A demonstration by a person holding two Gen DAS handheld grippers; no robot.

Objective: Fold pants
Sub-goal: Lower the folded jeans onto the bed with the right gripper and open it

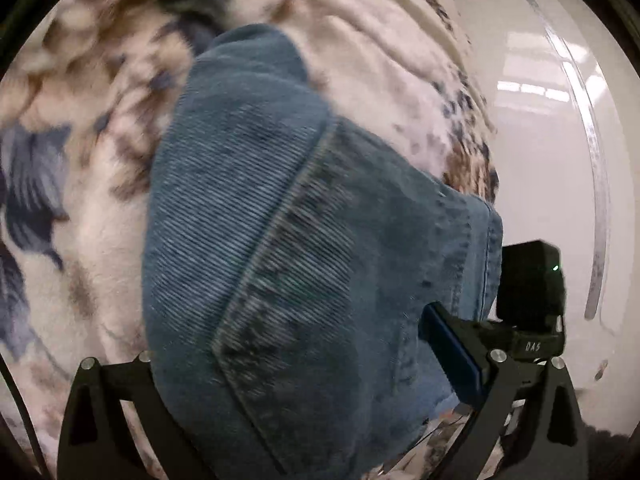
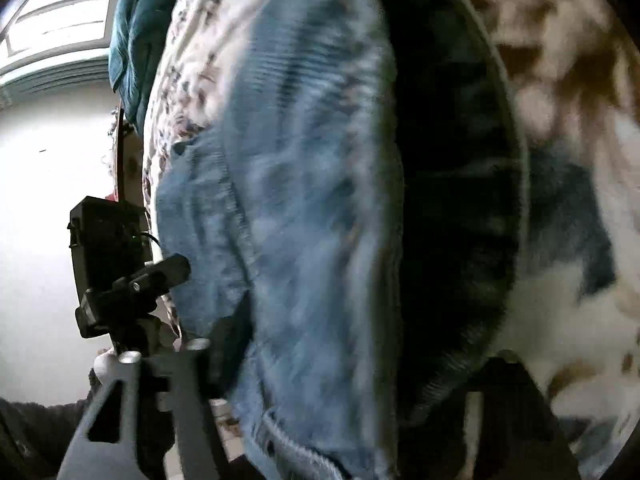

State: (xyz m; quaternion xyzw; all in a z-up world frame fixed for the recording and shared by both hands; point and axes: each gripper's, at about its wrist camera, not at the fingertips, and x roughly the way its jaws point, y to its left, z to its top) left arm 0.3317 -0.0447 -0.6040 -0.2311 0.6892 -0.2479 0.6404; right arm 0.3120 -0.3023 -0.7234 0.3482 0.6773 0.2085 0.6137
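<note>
Nearest the left wrist camera, the black two-fingered left tongs (image 1: pixel 304 396) are clamped on the blue denim pants (image 1: pixel 280 240), the thick cloth filling the gap between the black left finger and the blue-padded right fingertip (image 1: pixel 452 352), which presses against the denim. A stitched side seam (image 1: pixel 280 248) runs diagonally up the fabric from between the fingers, and a hemmed edge shows at the right side of the cloth. In the right wrist view the black right tongs (image 2: pixel 320 420) likewise hold the same pants (image 2: pixel 304 220), here a paler washed blue, bunched in long folds with a dark shadowed opening to their right; the cloth hides most of the fingers, yet it plainly sits between them. The pants hang up off the surface in both views, held at two spots. Behind them lies the fluffy cream blanket with brown and navy floral patches (image 1: pixel 80 160), spread over a bed. In each view the other black tongs unit appears beside the denim's edge, a small green light on it. Farther off, a teal cloth (image 2: pixel 132 32) rests at the blanket's far end, with a glossy white wall (image 1: pixel 560 140) beyond.
</note>
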